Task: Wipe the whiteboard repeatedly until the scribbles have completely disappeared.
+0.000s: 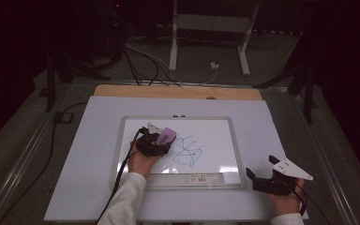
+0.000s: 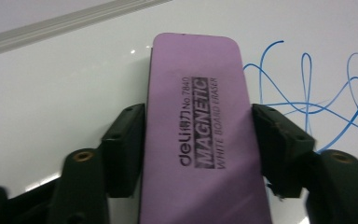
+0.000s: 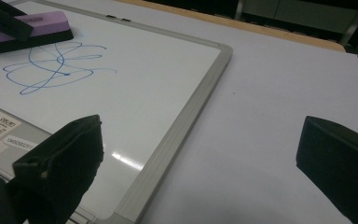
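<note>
Left gripper view, purple eraser (image 2: 200, 135) between both jaws of left gripper (image 2: 200, 140), pads pressing its long sides, flat on whiteboard (image 2: 65, 93) beside blue scribble (image 2: 307, 93), right gripper (image 1: 262, 180) wide open, holding nothing.

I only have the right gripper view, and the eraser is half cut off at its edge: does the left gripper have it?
Observer: Yes. In the left gripper view, both pads of the left gripper press the eraser's long sides.
Operator: And where is my right gripper relative to the board?
Observer: In the high view, the right gripper sits off the board, beyond its near right corner.
</note>
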Motion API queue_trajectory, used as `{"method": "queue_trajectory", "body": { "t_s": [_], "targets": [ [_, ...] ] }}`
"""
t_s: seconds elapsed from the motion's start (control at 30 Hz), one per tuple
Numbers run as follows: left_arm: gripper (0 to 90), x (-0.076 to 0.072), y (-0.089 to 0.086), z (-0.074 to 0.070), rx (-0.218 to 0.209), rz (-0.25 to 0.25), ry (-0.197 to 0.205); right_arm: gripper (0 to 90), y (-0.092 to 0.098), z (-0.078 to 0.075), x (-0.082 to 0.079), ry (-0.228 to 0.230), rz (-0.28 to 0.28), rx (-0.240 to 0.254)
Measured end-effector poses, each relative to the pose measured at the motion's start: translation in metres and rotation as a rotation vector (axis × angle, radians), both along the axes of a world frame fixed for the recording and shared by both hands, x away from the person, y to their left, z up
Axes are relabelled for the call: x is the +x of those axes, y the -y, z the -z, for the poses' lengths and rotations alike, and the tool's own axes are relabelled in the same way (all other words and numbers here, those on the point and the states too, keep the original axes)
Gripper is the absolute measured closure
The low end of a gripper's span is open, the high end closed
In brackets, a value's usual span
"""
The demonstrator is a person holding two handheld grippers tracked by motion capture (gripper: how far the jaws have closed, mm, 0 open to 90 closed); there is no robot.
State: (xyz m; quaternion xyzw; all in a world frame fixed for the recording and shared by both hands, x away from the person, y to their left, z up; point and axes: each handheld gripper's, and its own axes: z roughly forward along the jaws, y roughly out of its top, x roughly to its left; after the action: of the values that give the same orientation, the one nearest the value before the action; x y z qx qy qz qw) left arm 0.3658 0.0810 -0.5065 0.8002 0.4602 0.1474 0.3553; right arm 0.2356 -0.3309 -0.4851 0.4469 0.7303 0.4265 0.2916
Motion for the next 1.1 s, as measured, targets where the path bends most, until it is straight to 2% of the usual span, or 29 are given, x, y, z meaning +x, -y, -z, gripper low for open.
{"method": "queue_trajectory", "body": {
  "t_s": [0.3,0.63,0.8,0.97,1.03,1.1],
  "targets": [
    [41.7,0.003,-0.001,-0.002,0.023,-0.004,-0.010,1.0,0.000,0.000,0.000,-0.001,0.000,0.000],
    [41.9,0.011,-0.016,-0.004,0.063,-0.061,-0.015,1.0,0.001,0.000,0.000,-0.001,0.002,0.000],
    [41.9,0.010,-0.014,-0.005,0.079,-0.053,-0.013,1.0,0.000,0.001,0.000,-0.004,0.003,-0.002],
    [42.0,0.005,-0.003,-0.004,0.065,0.003,-0.026,1.0,-0.001,0.001,0.001,-0.004,-0.001,-0.004],
    [42.0,0.000,0.005,-0.005,0.084,0.032,-0.014,1.0,-0.001,0.001,0.001,-0.004,-0.002,-0.007],
    [42.0,-0.001,0.007,-0.006,0.098,0.029,-0.006,1.0,-0.001,0.001,0.001,-0.004,-0.001,-0.006]
  ]
}}
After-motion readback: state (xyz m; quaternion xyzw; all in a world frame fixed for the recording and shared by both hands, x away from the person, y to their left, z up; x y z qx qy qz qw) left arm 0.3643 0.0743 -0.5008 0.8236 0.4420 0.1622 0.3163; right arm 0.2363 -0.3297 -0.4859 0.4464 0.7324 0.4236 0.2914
